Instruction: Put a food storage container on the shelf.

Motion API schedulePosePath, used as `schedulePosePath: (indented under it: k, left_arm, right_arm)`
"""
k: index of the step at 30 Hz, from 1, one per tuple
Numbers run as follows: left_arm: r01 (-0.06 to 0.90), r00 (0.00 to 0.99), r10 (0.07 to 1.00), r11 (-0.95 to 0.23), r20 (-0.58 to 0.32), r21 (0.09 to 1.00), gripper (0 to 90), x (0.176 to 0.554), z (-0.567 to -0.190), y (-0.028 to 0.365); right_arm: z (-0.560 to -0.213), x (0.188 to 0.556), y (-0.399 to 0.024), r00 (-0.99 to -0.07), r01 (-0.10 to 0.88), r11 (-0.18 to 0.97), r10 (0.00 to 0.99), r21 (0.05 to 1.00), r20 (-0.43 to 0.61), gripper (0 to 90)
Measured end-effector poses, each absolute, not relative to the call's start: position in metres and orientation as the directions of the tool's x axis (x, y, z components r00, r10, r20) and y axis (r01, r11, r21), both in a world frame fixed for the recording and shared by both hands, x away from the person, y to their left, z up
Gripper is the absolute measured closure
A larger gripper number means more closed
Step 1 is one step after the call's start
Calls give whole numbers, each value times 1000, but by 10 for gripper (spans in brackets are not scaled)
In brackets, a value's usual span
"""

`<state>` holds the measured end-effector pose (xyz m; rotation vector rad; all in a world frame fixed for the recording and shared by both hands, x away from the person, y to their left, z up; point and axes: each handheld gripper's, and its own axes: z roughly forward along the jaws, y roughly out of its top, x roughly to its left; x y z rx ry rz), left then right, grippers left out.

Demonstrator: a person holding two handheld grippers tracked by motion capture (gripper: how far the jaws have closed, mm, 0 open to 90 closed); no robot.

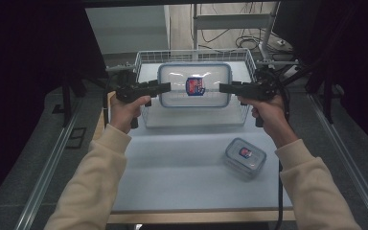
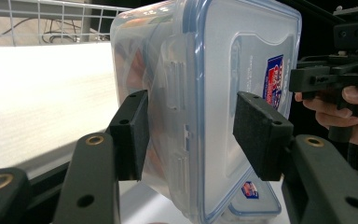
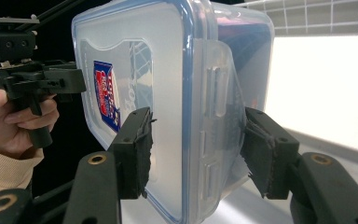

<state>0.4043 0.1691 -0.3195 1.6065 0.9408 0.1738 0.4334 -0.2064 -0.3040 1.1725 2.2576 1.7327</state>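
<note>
Left claw (image 1: 165, 86) and right claw (image 1: 225, 87) each pinch 1 short end of big box (image 1: 194, 85), jaws clamped across lid rim and base. Box hangs level between claws over wire basket (image 1: 143, 60), long axis running claw to claw, lid up. Hands equally near. Small box (image 1: 245, 157) on table (image 1: 172, 163), nearer right hand.

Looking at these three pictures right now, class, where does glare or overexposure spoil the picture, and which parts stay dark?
High view: a white glare patch sits on the big container's lid, and the surroundings beside the table are nearly black. Left gripper view: the surface behind the container is blown out to white at the left. Right gripper view: the same washout at the right, with a dark background behind the other hand.
</note>
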Motion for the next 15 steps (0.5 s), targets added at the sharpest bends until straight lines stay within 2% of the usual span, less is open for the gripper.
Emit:
schedulePosePath:
  k: [15]
  left_arm:
    - [492, 643, 654, 45, -398, 869, 471, 450, -305, 169]
  right_arm:
    - [-288, 481, -206, -699, 545, 74, 590, 835, 404, 457]
